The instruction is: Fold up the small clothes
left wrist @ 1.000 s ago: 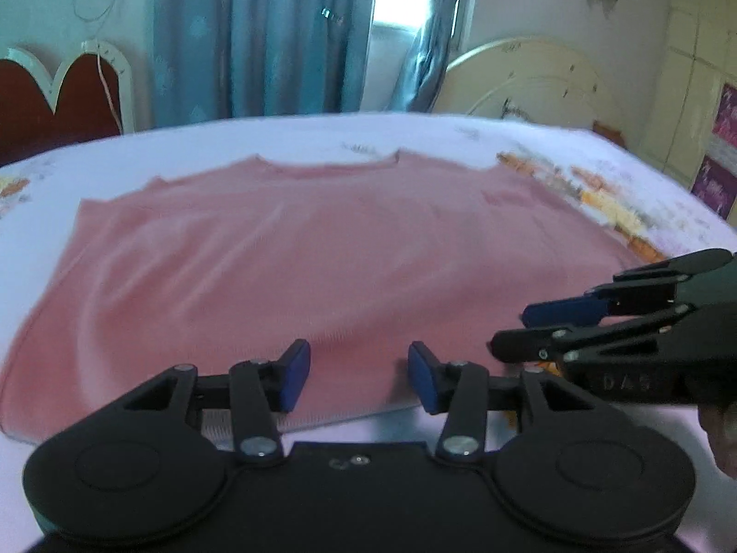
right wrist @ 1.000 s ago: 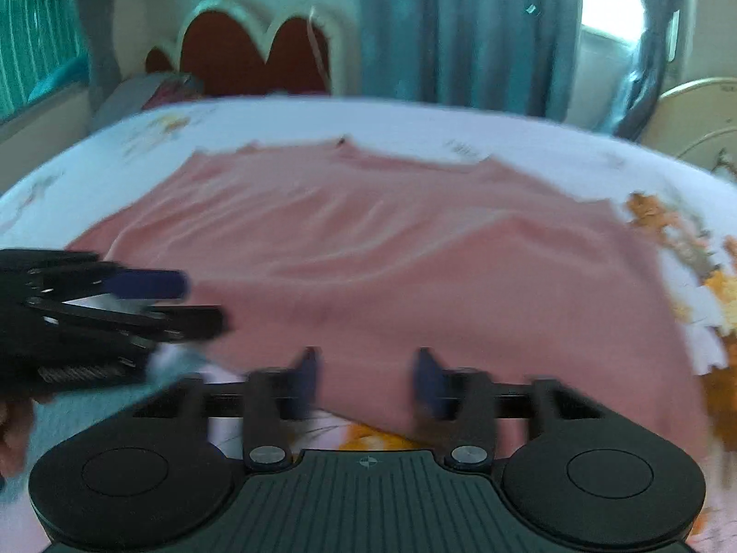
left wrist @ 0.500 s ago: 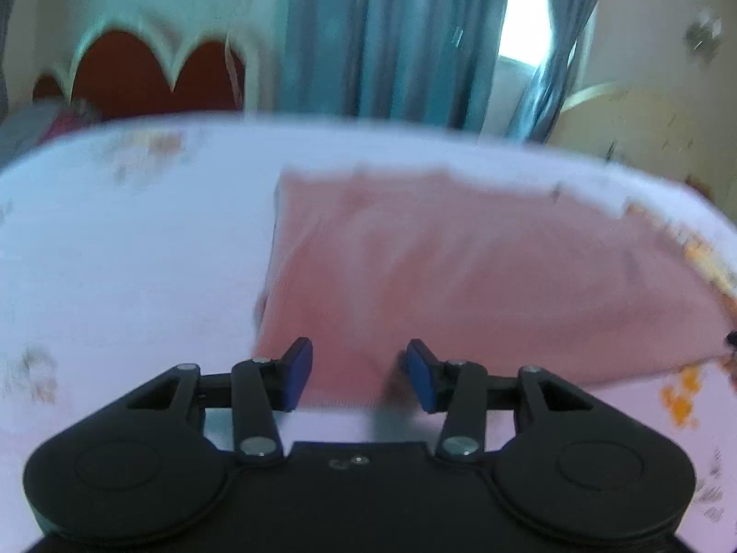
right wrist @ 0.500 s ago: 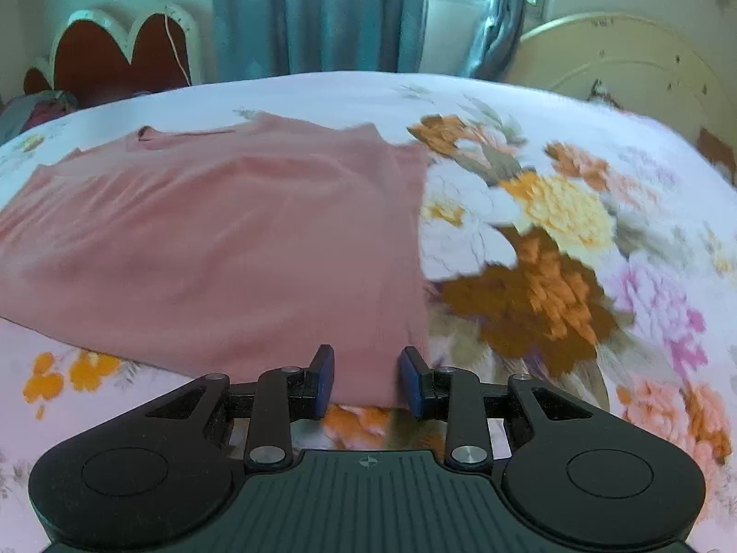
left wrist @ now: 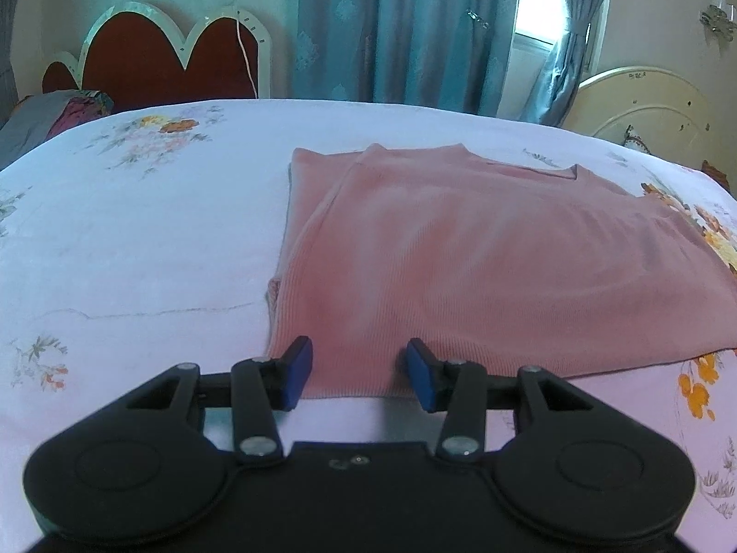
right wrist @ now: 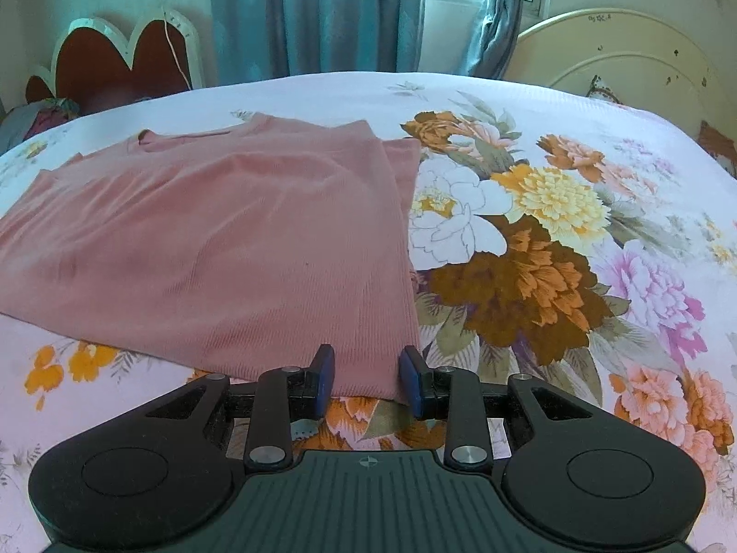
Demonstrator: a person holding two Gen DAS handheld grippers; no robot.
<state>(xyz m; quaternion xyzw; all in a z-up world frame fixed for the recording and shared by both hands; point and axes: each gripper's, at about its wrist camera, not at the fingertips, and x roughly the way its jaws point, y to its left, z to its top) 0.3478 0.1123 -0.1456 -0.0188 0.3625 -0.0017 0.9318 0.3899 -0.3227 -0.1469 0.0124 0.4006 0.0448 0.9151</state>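
A pink knit top lies flat on the floral bedsheet, with both side parts folded inward. My left gripper is open at the top's near left corner, its blue pads either side of the hem. The same top shows in the right wrist view. My right gripper is open at the near right corner, with the hem edge between its pads. Neither gripper shows in the other's view.
A red scalloped headboard and teal curtains stand behind the bed. A cream headboard stands at the back right. Dark bedding lies at the far left. The sheet has large printed flowers right of the top.
Both grippers have moved apart, from side by side at the middle of the hem to its opposite corners: left one left, right one right. The top looks unchanged.
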